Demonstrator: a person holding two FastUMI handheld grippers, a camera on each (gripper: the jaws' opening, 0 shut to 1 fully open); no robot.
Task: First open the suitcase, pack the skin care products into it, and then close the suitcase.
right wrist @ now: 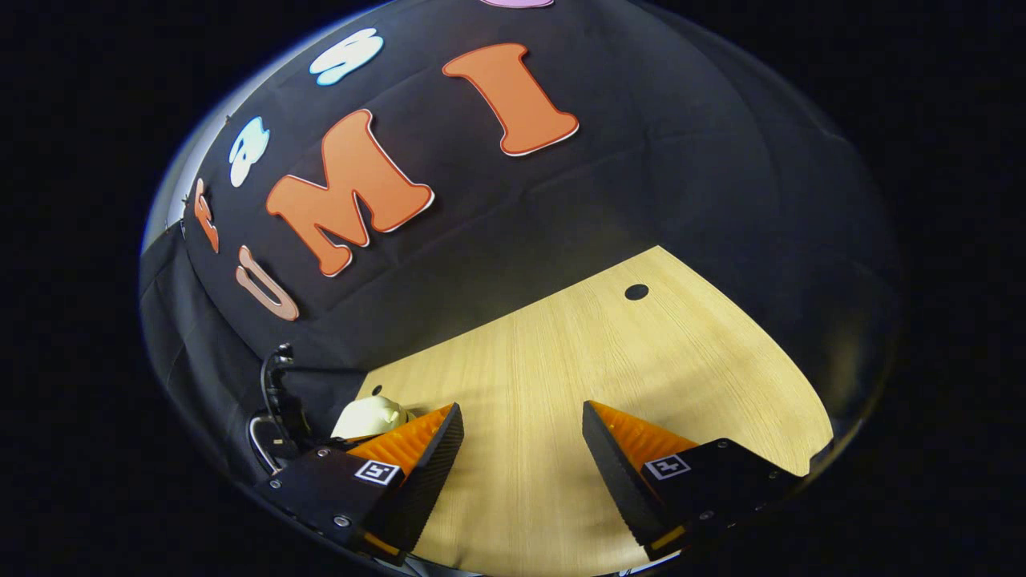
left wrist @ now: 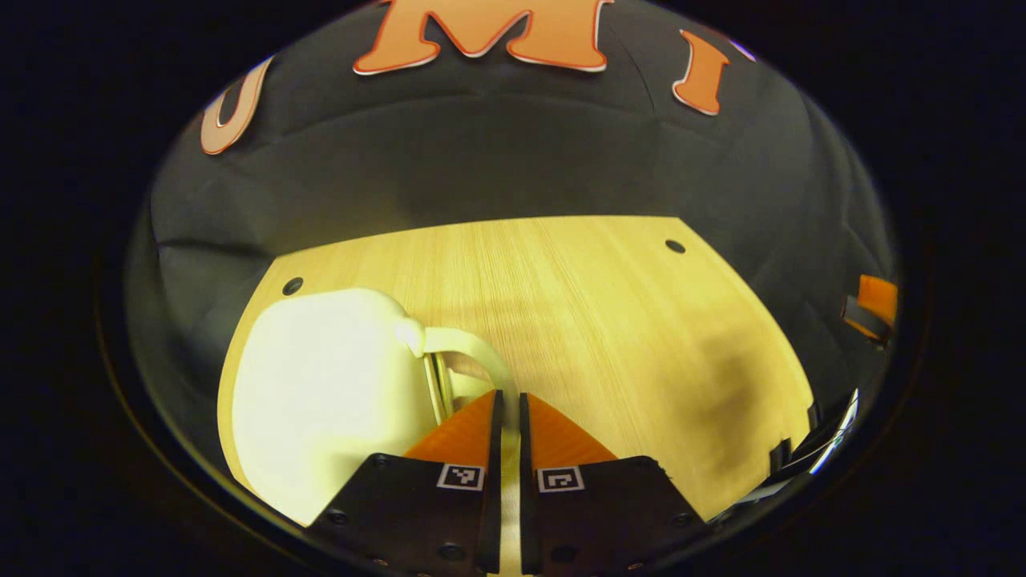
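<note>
in the left gripper view a cream-white suitcase (left wrist: 329, 401) lies closed on the left part of the wooden bench (left wrist: 609, 320), its curved handle (left wrist: 473, 349) pointing right. the left gripper (left wrist: 506, 401) has its fingers nearly together, pinching that handle's thin lower end. in the right gripper view the suitcase (right wrist: 369, 417) peeks out at the far left, behind one finger, and the right gripper (right wrist: 521, 437) hangs wide open over bare bench (right wrist: 657, 344), holding nothing.

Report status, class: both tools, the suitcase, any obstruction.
Left tool shut on suitcase handle. Right tool open over bare table. White suitcase still closed. Nothing obstructing.
</note>
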